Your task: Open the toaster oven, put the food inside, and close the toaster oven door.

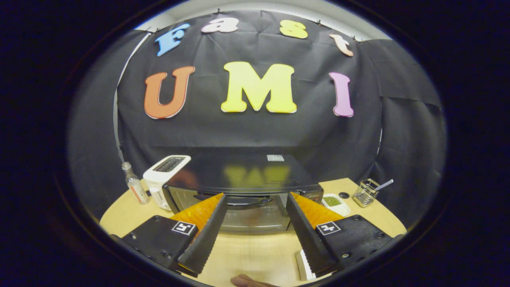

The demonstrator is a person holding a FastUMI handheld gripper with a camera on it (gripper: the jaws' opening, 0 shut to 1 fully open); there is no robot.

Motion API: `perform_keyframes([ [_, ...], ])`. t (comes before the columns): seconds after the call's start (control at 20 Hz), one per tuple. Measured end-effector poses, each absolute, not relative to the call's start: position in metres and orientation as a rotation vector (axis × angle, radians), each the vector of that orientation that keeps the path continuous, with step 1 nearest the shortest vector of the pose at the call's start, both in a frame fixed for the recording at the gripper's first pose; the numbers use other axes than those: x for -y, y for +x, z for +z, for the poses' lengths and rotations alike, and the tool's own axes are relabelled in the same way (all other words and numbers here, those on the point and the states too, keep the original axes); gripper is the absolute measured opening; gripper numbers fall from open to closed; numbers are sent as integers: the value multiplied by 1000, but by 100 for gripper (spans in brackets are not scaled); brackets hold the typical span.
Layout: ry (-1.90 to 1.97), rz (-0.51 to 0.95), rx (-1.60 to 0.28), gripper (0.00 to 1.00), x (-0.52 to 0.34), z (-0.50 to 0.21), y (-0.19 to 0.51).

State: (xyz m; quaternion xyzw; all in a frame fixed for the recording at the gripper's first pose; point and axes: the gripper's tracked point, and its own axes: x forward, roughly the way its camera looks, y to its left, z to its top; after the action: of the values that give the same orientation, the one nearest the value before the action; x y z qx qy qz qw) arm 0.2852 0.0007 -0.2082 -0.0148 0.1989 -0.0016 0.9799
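Note:
A black toaster oven (243,171) stands on the wooden table (255,255), its glass door (255,217) shut and upright. The dark door handle (247,201) runs across the top of the door, just beyond my fingertips. My gripper (255,196) is open, its two orange-backed fingers (207,231) spread wide in front of the door and holding nothing. A small white dish with green food (334,202) sits to the right of the oven, beyond the right finger. A white ridged object (305,266) lies on the table partly under the right finger; I cannot tell what it is.
A white slot toaster (163,177) and a small clear bottle (134,186) stand left of the oven. A wire basket (365,193) with a stick in it is at the far right. A person's fingertip (247,281) shows at the near table edge.

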Motion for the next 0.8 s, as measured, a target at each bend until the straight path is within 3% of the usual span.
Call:
perform_keyframes([
  [0.5, -60, 59, -135, 95, -16, -44, 157],
  [0.8, -27, 88, -43, 96, -16, -10, 67],
])
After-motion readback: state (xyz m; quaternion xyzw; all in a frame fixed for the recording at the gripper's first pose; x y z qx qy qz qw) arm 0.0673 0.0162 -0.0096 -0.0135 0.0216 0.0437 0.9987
